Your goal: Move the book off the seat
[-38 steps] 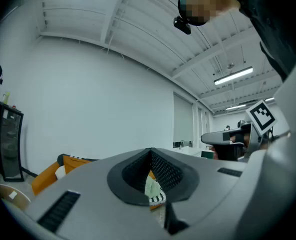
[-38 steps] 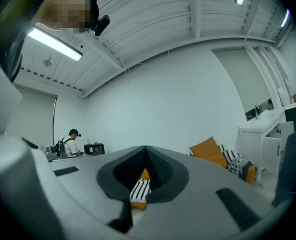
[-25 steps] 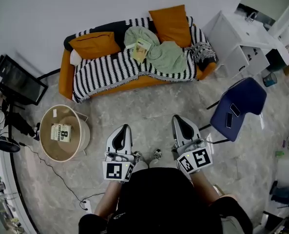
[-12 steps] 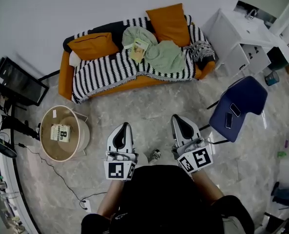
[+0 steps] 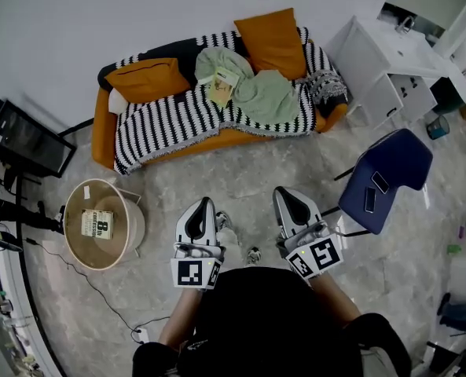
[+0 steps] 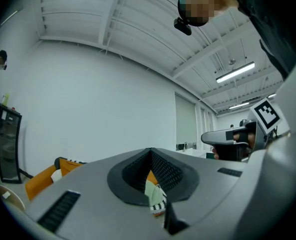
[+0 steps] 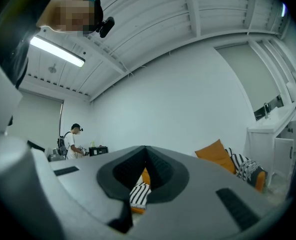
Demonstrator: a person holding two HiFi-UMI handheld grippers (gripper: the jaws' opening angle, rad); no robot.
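Note:
A small pale book (image 5: pixel 222 84) lies on the sofa (image 5: pixel 100 128), on a green cloth (image 5: pixel 266 94) spread over the black-and-white striped blanket (image 5: pixel 177 115). Both grippers hang low in the head view, far short of the sofa, above the grey floor. My left gripper (image 5: pixel 203 203) is shut with nothing in it. My right gripper (image 5: pixel 284 192) is also shut and empty. In the left gripper view the closed jaws (image 6: pixel 150 151) frame a strip of green cloth and striped blanket. The right gripper (image 7: pixel 145 148) points at the sofa's striped blanket and an orange cushion.
Two orange cushions (image 5: pixel 148 79) (image 5: pixel 273 42) rest on the sofa back. A round low table (image 5: pixel 74 246) with another book (image 5: pixel 96 223) stands at the left, by a monitor (image 5: pixel 24 140). At the right are a blue chair (image 5: pixel 391 167) holding a phone (image 5: pixel 379 182) and a white desk (image 5: pixel 378 53).
The sofa has slid slightly down and left in the head view as the person steps toward it. Both grippers stay shut in about the same place.

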